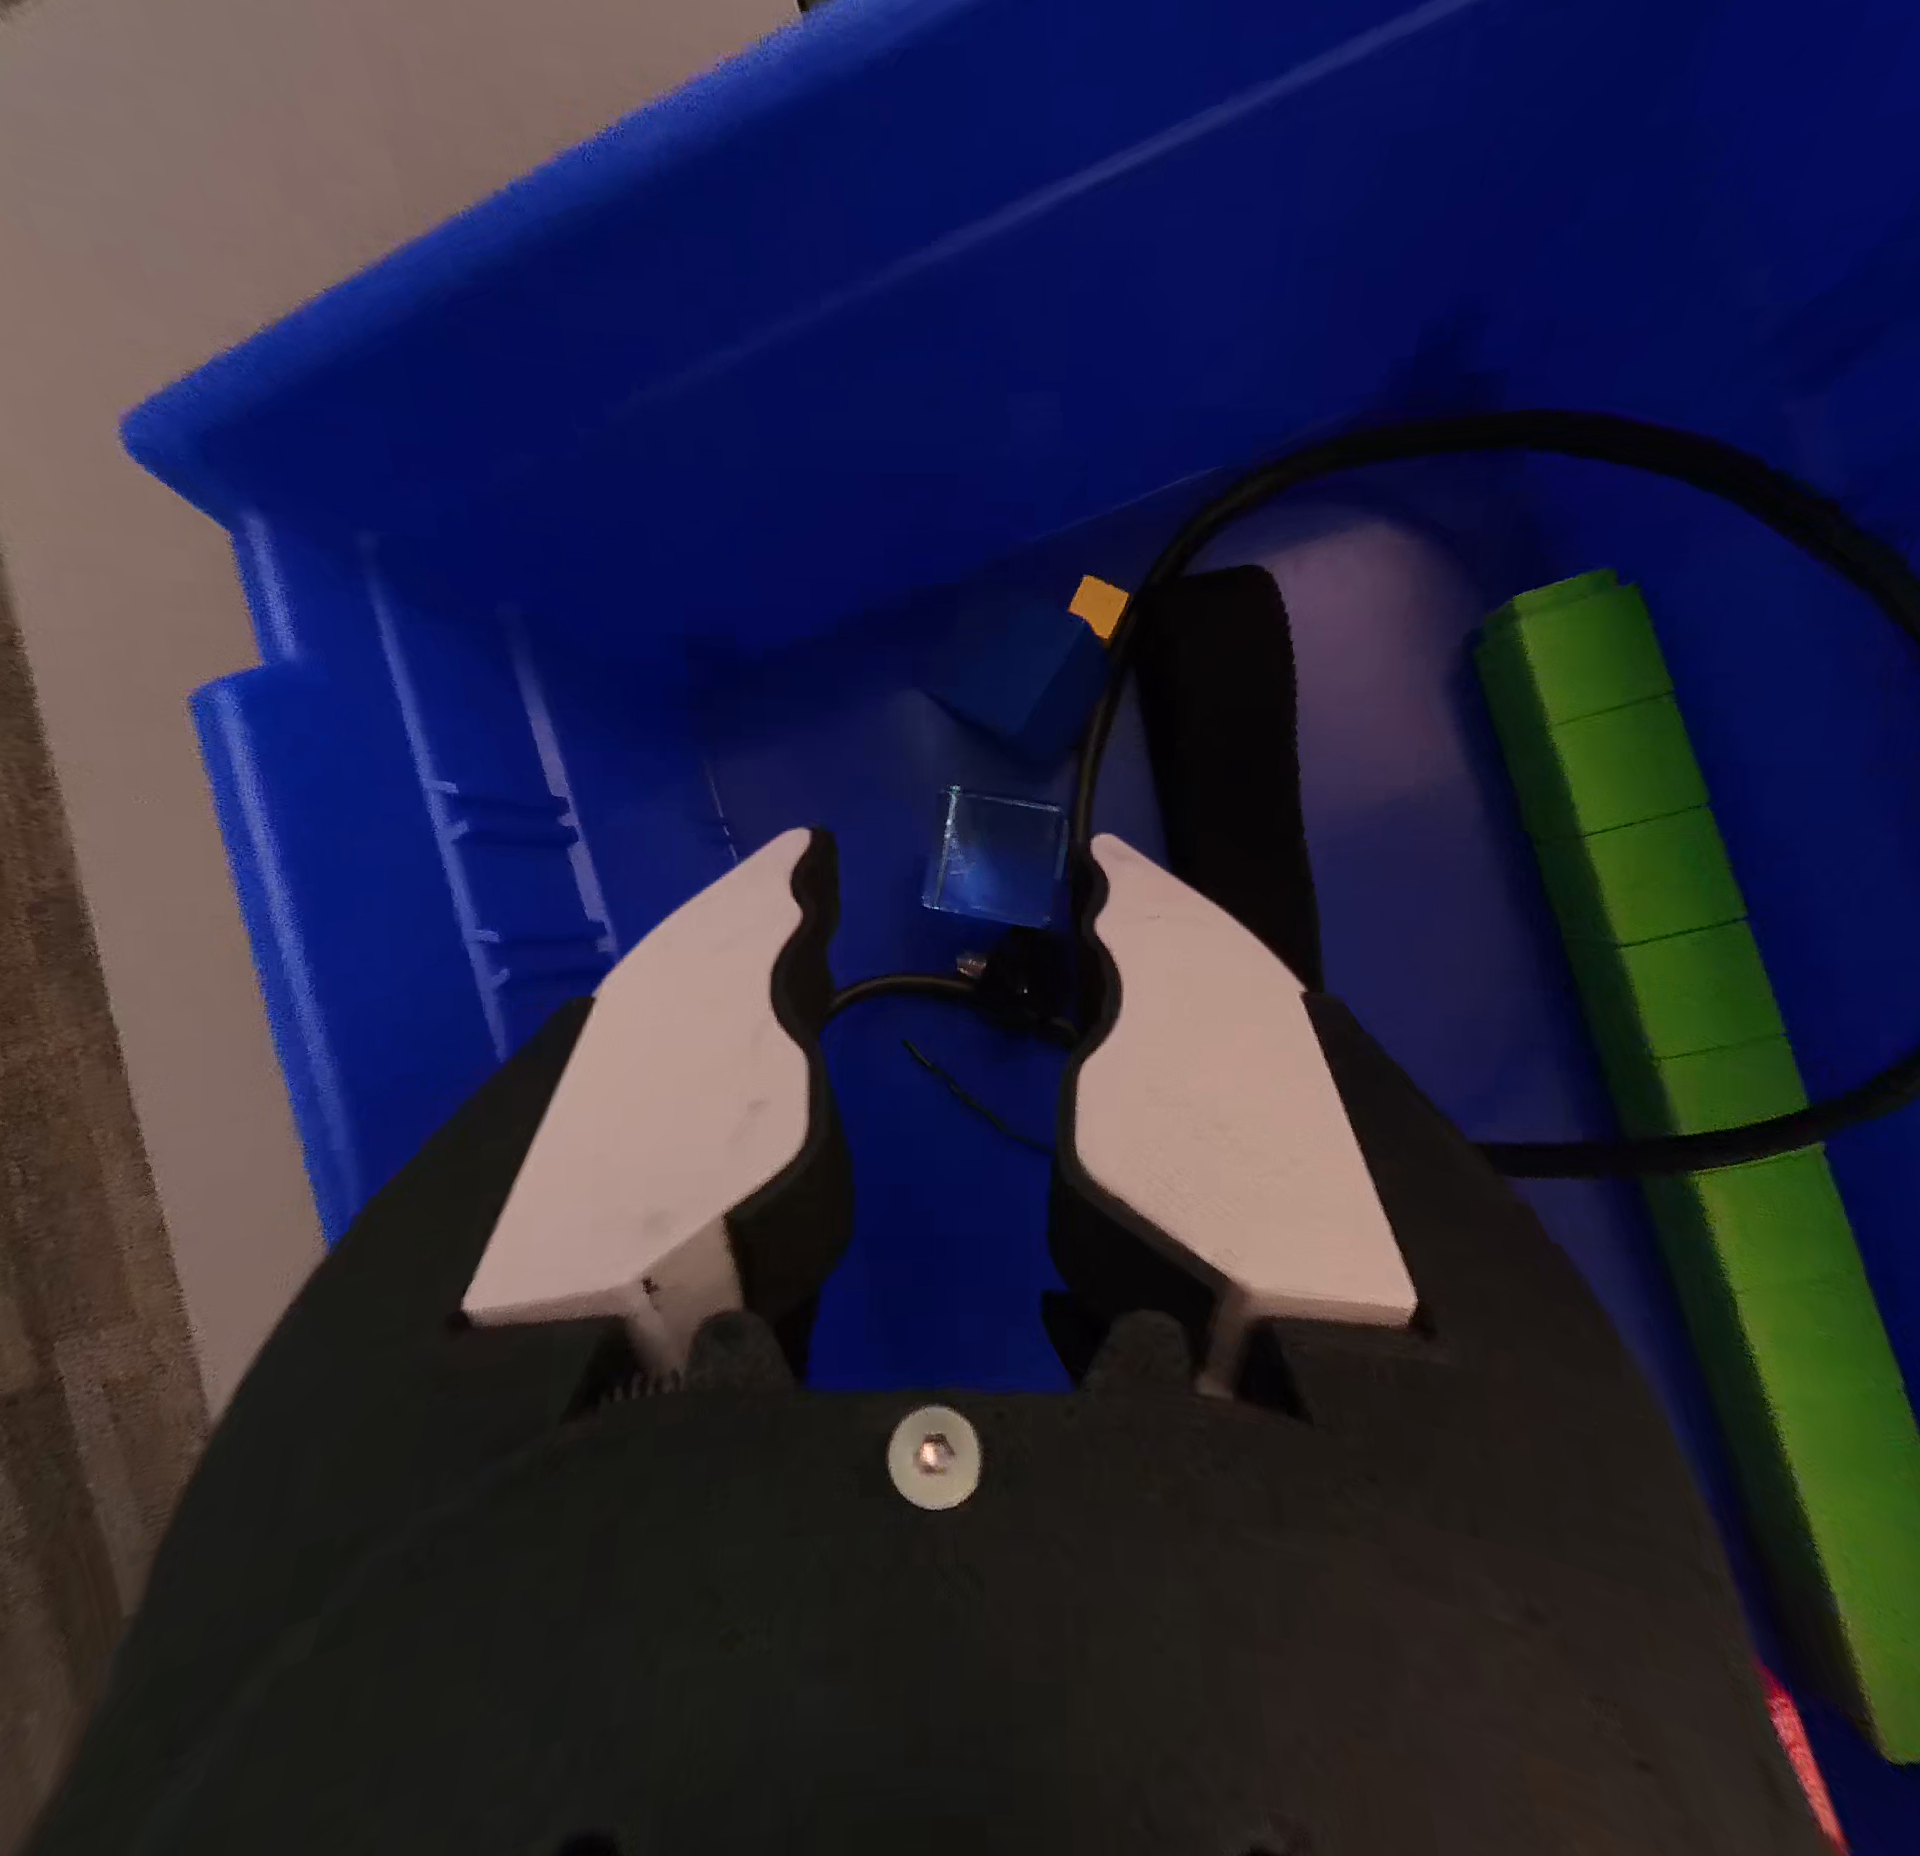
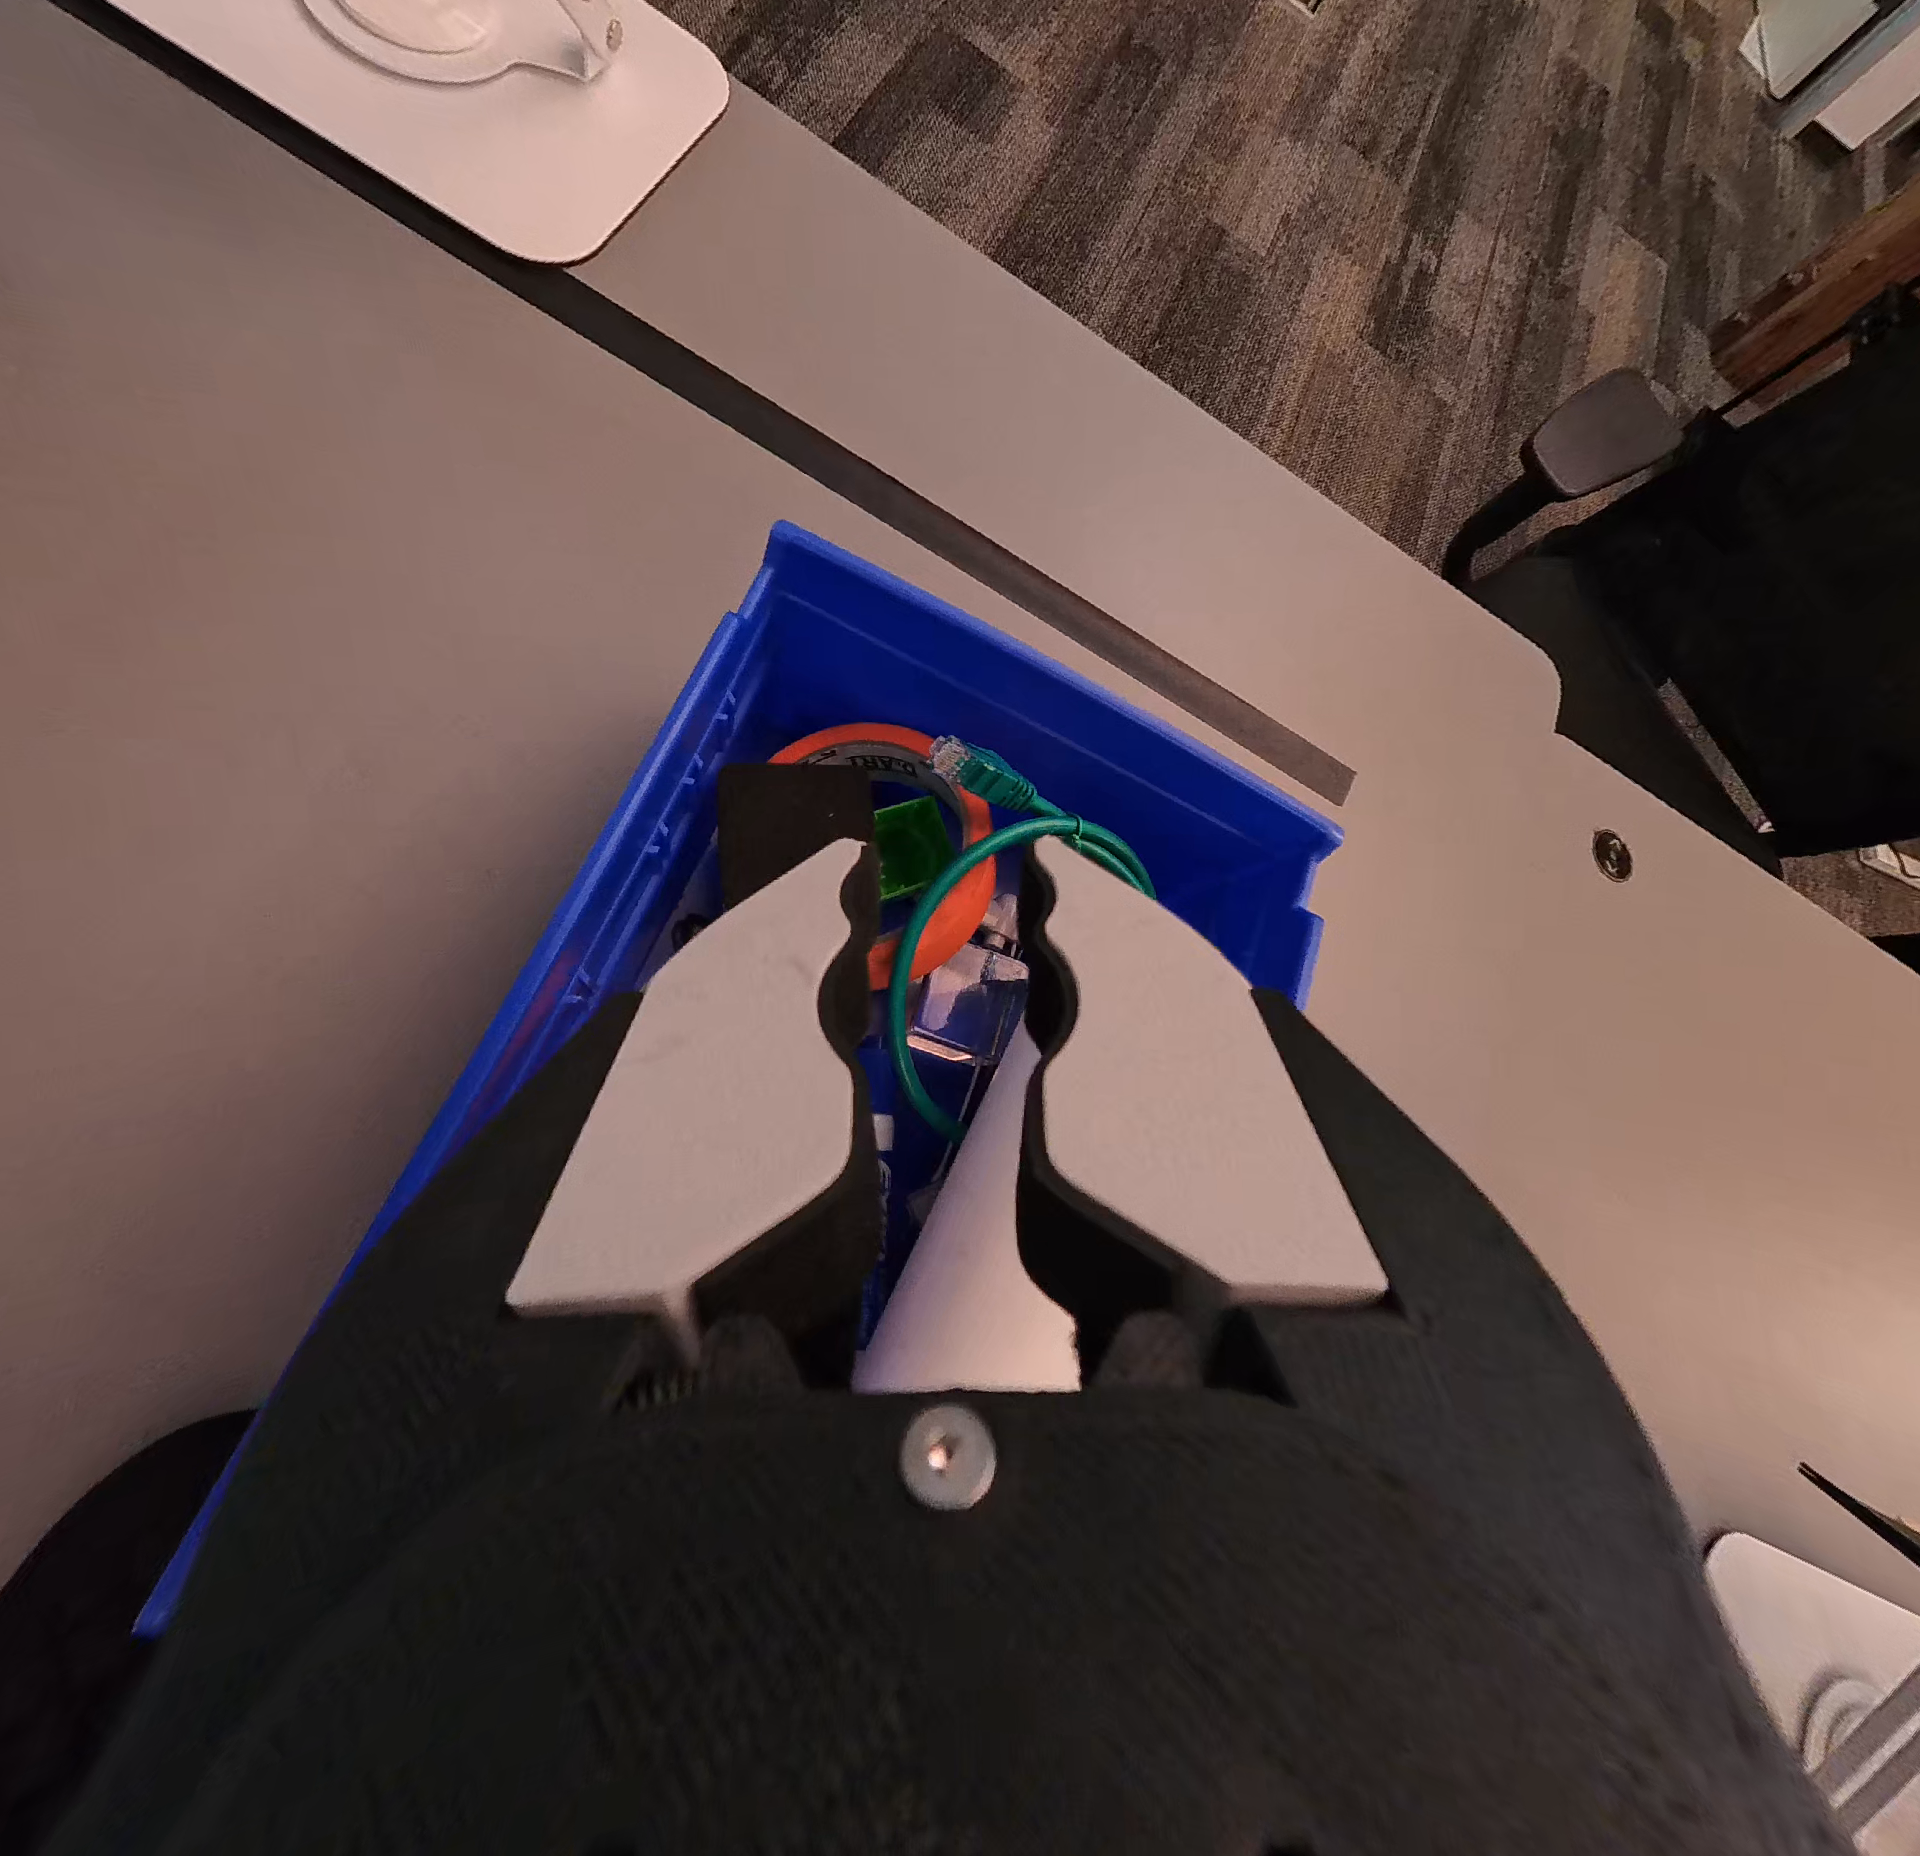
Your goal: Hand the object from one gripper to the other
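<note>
- The left tongs (image 1: 951, 861) hang wide apart and empty inside a deep blue plastic bin (image 1: 935, 279), pointed down at its floor — a stance that suits choosing something to pick up.
- Just ahead of the tips lies a small clear acrylic cube (image 1: 992, 850), the likeliest object for the hand-over, though that is a guess; it rests on the bin floor, touched by neither finger.
- Around it: a blue block (image 1: 1013, 674), a looping black cable (image 1: 1455, 456), a long green bar of joined blocks (image 1: 1683, 1027).
- The right tongs (image 2: 945, 861) hover, also parted and holding nothing, above a second blue plastic bin (image 2: 1039, 684) on the grey counter (image 2: 312, 559) — probably waiting to receive.
- That bin holds an orange tape roll (image 2: 961, 907), a green network cable (image 2: 1013, 793) and a small green block (image 2: 909, 845).
</note>
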Demonstrator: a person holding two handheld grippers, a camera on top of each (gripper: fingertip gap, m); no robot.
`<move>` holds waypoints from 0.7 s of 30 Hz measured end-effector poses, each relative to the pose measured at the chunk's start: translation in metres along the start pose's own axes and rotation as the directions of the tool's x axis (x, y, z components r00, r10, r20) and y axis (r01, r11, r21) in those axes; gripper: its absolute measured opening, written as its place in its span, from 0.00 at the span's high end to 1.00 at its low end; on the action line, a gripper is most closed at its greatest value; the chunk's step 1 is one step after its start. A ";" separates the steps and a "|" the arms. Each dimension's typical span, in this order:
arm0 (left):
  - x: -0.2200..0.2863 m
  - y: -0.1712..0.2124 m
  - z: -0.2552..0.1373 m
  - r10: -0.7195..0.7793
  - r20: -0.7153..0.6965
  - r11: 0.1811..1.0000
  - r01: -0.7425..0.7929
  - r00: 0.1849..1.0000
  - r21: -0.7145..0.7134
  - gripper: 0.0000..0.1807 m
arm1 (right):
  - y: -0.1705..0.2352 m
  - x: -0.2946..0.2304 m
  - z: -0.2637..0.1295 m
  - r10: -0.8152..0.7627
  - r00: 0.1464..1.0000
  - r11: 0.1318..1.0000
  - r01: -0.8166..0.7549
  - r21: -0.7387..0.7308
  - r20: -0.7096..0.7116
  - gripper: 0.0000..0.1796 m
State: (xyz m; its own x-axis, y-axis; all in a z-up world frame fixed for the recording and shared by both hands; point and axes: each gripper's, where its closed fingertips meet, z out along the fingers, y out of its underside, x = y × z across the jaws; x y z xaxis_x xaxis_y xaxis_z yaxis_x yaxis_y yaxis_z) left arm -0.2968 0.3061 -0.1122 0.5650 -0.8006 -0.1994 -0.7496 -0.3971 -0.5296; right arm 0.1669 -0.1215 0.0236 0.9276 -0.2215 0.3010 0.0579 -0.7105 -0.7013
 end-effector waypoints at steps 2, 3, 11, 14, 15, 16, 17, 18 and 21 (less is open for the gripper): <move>0.003 0.006 0.004 -0.020 -0.040 0.999 0.019 0.999 -0.029 0.82 | 0.000 -0.001 0.001 -0.008 1.000 1.000 0.008 -0.004 0.004 0.86; 0.003 0.009 0.006 -0.029 -0.045 0.999 0.027 0.999 -0.042 0.83 | -0.001 -0.002 0.001 -0.018 1.000 1.000 0.018 -0.003 0.004 0.86; 0.005 0.012 0.018 0.017 -0.044 0.997 -0.020 0.999 -0.072 0.81 | -0.006 -0.012 0.004 -0.065 0.998 0.998 0.065 -0.002 0.014 0.88; 0.000 0.002 0.000 0.003 -0.039 0.998 -0.005 0.999 -0.055 0.85 | -0.007 -0.012 0.003 -0.072 0.997 0.997 0.072 0.002 0.010 0.88; -0.002 -0.009 -0.014 -0.003 -0.018 1.000 0.003 1.000 0.002 0.85 | -0.008 -0.012 0.002 -0.077 0.997 0.997 0.077 0.007 0.006 0.89; -0.002 -0.023 -0.031 -0.005 -0.008 0.997 0.006 1.000 0.076 0.85 | -0.010 -0.012 0.001 -0.082 0.997 0.997 0.082 0.013 0.000 0.89; 0.000 -0.039 -0.050 -0.008 -0.007 0.987 0.009 1.000 0.159 0.85 | -0.013 -0.013 0.000 -0.089 0.996 0.996 0.089 0.022 -0.005 0.89; 0.006 -0.055 -0.073 -0.007 -0.024 0.968 0.013 1.000 0.250 0.85 | -0.016 -0.014 -0.001 -0.096 0.995 0.995 0.097 0.032 -0.009 0.89; 0.056 -0.102 -0.148 0.097 -0.214 0.841 0.035 0.972 0.540 0.86 | -0.031 -0.023 -0.007 -0.153 0.988 0.984 0.155 0.093 -0.033 0.89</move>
State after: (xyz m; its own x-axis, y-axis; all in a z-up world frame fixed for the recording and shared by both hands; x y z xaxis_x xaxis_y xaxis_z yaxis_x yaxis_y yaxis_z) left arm -0.2397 0.2353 0.0521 0.4030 -0.9126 -0.0690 -0.4241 -0.1194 -0.8977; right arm 0.1415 -0.0990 0.0433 0.8952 -0.1321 0.4257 0.2352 -0.6713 -0.7028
